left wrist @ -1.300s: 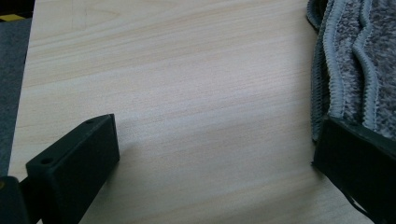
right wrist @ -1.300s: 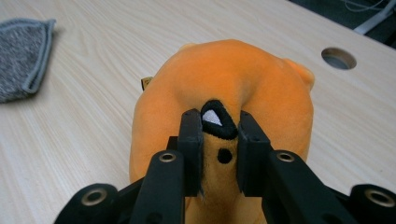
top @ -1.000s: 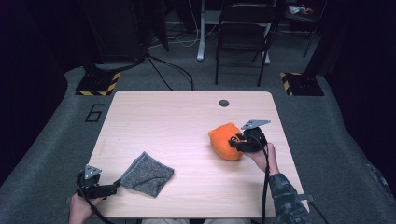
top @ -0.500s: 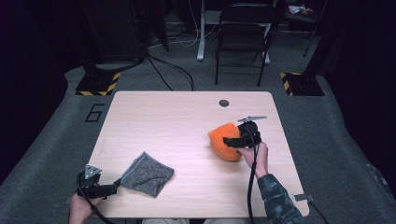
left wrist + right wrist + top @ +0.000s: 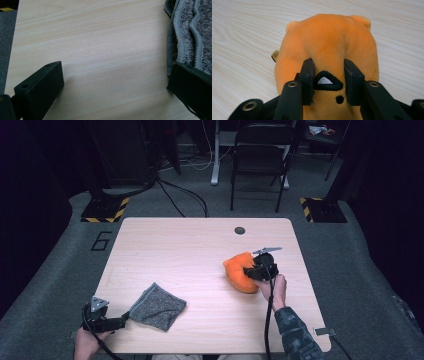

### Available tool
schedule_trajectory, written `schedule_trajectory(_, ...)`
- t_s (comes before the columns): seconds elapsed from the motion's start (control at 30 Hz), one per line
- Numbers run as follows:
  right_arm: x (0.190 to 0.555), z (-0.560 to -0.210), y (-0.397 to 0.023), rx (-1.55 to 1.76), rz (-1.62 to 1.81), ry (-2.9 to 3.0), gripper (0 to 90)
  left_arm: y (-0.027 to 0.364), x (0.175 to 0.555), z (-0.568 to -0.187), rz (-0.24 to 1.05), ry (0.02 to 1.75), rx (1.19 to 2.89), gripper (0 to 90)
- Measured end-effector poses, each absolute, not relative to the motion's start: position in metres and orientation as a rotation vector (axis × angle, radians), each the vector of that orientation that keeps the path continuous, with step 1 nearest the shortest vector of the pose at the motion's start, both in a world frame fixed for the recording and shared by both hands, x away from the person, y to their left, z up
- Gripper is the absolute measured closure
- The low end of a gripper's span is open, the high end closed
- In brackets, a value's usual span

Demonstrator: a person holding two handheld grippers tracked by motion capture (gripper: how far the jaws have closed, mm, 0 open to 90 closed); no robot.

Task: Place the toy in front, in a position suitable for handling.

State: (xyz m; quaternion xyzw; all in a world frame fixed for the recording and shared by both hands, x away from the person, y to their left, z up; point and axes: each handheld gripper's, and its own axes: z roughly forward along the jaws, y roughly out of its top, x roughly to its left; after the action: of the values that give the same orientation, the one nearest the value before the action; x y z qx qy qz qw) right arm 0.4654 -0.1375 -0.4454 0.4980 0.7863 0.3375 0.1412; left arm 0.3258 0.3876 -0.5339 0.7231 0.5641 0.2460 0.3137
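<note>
Orange plush toy (image 5: 327,47) sits pinched in the right gripper (image 5: 328,75): the two black jaws have just been closing and now press into the soft body on either side of a small embroidered black-and-white triangle, denting the fabric between them. In the high view the same right gripper (image 5: 261,270) lies on the toy's near-right side, the toy (image 5: 239,270) resting on the right half of the surface (image 5: 190,250), the person's right hand (image 5: 274,287) behind it.

Left gripper (image 5: 112,85) stands wide, with bare wood between its jaws; the right-hand jaw in its own view touches the ribbed edge of a grey knitted cloth (image 5: 190,32), but does not clamp it. From above, the left gripper (image 5: 112,322) rests at the near-left corner, the folded cloth (image 5: 159,306) just beside it, well apart from the toy.

A round dark grommet (image 5: 240,230) marks the surface's far edge. Beyond stand a folding chair (image 5: 262,155), floor cables and hazard-striped bases on grey carpet.
</note>
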Motion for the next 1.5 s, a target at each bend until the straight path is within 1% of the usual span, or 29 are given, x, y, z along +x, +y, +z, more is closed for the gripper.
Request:
schedule_trajectory(0.1, 0.466, -0.441, -0.14, 1.401, 1.016, 2.267, 69.7, 0.387, 0.325, -0.533, 0.635, 1.464, 1.927, 0.0)
schedule_trajectory(0.23, 0.467, -0.437, -0.142, 1.385, 1.039, 2.274, 70.6, 0.388, 0.325, -0.534, 0.636, 1.459, 1.926, 0.0)
schedule_trajectory(0.33, 0.468, -0.433, -0.14, 1.306, 1.076, 2.297, 71.5, 0.388, 0.325, -0.534, 0.634, 1.459, 1.926, 0.0)
schedule_trajectory(0.73, 0.467, -0.415, -0.129, 1.074, 1.169, 2.383, 71.9, 0.388, 0.324, -0.534, 0.635, 1.456, 1.926, 0.0)
schedule_trajectory(1.1, 0.474, -0.418, -0.111, 0.813, 1.192, 2.502, 71.7, 0.388, 0.323, -0.534, 0.633, 1.457, 1.93, 0.0)
schedule_trajectory(1.23, 0.476, -0.424, -0.105, 0.775, 1.17, 2.541, 71.1, 0.388, 0.323, -0.534, 0.634, 1.456, 1.933, 0.0)
schedule_trajectory(1.33, 0.478, -0.439, -0.1, 0.776, 1.063, 2.575, 69.5, 0.388, 0.323, -0.534, 0.634, 1.454, 1.93, 0.0)
schedule_trajectory(1.4, 0.478, -0.442, -0.101, 0.801, 1.084, 2.573, 68.0, 0.388, 0.323, -0.533, 0.633, 1.456, 1.934, 0.0)
schedule_trajectory(1.5, 0.477, -0.44, -0.103, 0.827, 1.079, 2.561, 61.1, 0.388, 0.323, -0.534, 0.633, 1.455, 1.932, 0.0)
